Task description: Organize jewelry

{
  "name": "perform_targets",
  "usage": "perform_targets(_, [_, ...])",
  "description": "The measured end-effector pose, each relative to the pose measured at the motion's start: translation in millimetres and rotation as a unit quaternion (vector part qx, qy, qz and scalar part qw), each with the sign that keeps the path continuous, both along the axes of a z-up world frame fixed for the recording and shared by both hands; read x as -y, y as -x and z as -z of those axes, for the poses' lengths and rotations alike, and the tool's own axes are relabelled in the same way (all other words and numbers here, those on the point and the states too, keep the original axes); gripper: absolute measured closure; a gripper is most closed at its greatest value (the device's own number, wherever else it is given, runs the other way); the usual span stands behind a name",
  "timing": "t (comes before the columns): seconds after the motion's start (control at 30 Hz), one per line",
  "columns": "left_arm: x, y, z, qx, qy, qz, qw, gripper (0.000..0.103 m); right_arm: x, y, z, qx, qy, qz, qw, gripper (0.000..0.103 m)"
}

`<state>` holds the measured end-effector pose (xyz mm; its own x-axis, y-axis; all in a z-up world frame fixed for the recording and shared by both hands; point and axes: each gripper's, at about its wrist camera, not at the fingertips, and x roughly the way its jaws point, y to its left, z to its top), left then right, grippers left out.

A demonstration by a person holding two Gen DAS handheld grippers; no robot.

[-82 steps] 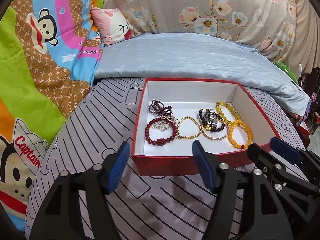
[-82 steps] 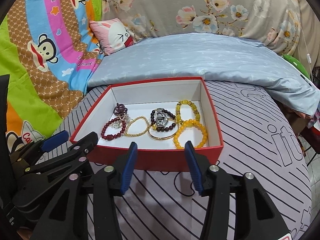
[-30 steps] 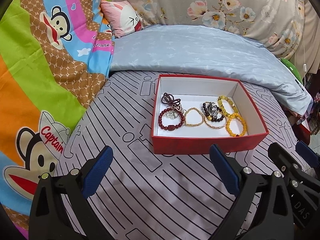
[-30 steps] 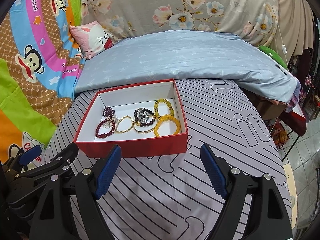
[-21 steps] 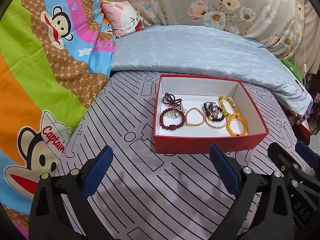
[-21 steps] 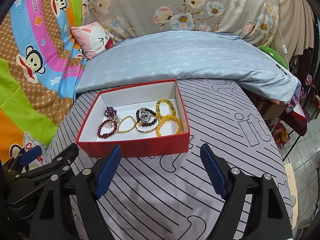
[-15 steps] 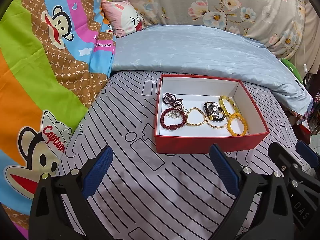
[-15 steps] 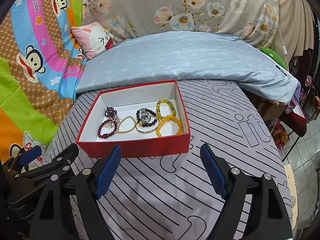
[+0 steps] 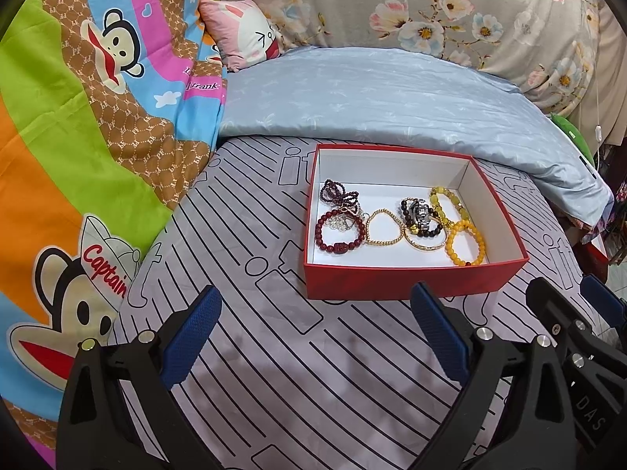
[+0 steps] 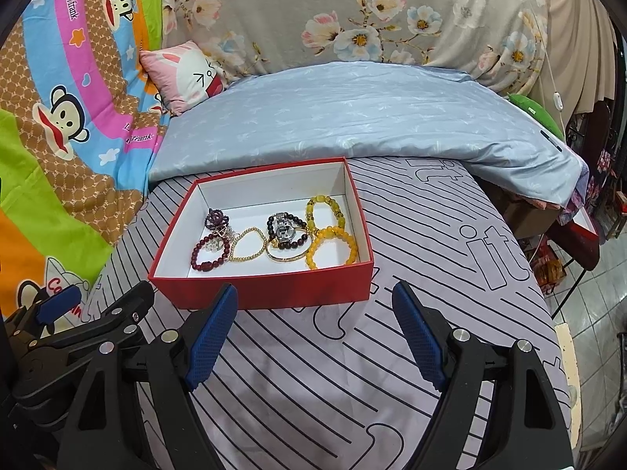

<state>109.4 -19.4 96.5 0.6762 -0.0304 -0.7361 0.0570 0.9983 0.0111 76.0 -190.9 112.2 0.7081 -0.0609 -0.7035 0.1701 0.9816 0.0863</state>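
A red box (image 9: 411, 280) with a white inside sits on the striped grey bedsheet; it also shows in the right wrist view (image 10: 274, 290). In it lie a dark red bead bracelet (image 9: 340, 235), a gold bead bracelet (image 9: 386, 227), a watch with dark beads (image 9: 421, 215), and yellow bead bracelets (image 9: 464, 243). The same row shows in the right wrist view, with the yellow bracelets (image 10: 331, 250) at its right end. My left gripper (image 9: 315, 333) is open and empty, in front of the box. My right gripper (image 10: 315, 329) is open and empty, also short of the box.
A blue-grey quilt (image 9: 392, 102) lies folded behind the box. A cartoon monkey blanket (image 9: 78, 137) covers the left. A pink pillow (image 10: 184, 74) leans at the back. The bed's edge drops to a tiled floor (image 10: 599, 333) on the right.
Both grippers pulled back from the box and opened wider between 2.7 s and 1 s ago. Since then the views have drifted only slightly. The jewelry has not moved.
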Motion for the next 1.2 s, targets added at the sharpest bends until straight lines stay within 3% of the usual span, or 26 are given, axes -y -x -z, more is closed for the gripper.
perform_targets(1.2, [1.3, -4.0, 0.2, 0.003, -0.006, -0.004, 1.0, 0.01, 4.3, -8.0, 1.4, -0.004, 0.013, 0.002, 1.0, 0.025])
